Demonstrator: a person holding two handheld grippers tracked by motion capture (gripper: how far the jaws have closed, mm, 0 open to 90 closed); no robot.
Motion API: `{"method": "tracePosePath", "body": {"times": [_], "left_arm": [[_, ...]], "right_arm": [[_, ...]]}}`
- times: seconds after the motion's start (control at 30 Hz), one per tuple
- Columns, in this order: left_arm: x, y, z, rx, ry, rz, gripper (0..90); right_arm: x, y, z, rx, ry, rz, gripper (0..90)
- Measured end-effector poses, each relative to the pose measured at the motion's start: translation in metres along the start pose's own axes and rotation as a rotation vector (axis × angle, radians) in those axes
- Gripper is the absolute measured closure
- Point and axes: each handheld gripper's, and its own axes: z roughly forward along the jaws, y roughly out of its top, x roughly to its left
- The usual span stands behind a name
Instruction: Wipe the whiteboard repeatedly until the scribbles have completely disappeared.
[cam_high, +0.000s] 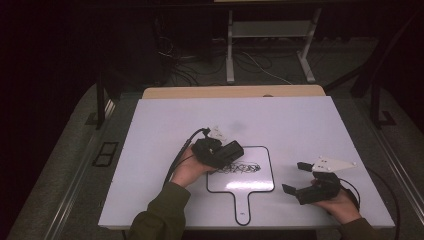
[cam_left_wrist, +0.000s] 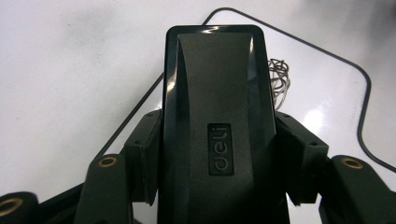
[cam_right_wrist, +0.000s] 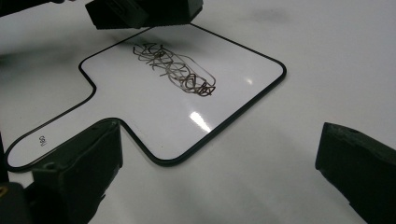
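A small white paddle-shaped whiteboard (cam_high: 235, 180) (cam_right_wrist: 140, 112) with a black rim and a handle lies flat on the table. A dark scribble (cam_high: 241, 166) (cam_right_wrist: 175, 71) (cam_left_wrist: 279, 77) covers its upper part. My left gripper (cam_high: 227, 152) (cam_left_wrist: 215, 140) is shut on a black block-shaped board eraser (cam_high: 231, 150) (cam_left_wrist: 217, 116) marked "deli". It hovers at the board's upper left corner, just left of the scribble, and the eraser (cam_right_wrist: 140, 11) also shows at the top of the right gripper view. My right gripper (cam_high: 296, 177) (cam_right_wrist: 219, 172) stands open and empty, right of the board, near the table's front edge.
The white table (cam_high: 150, 150) is bare around the board. Beyond its far edge lie a wooden board (cam_high: 232, 91), desk legs (cam_high: 230, 50) and cables (cam_high: 175, 55) on the floor. A cable (cam_high: 177, 160) trails from my left gripper across the table.
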Motion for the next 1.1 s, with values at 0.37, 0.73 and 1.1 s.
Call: {"method": "tracePosePath", "body": {"times": [0.37, 0.73, 1.1], "left_arm": [[-0.002, -0.002, 0.017, 0.054, -0.003, 0.021, 39.2], [-0.004, -0.003, 0.027, 0.093, 0.005, 0.051, 39.2], [-0.011, -0.003, 0.03, 0.092, 0.002, 0.071, 39.2]], "right_arm": [[0.0, 0.0, 0.0, 0.004, 0.001, -0.002, 0.0], [0.0, 0.0, 0.001, 0.009, 0.002, 0.0, 0.0], [0.0, 0.0, 0.001, 0.008, 0.002, 0.0, 0.0]]}}
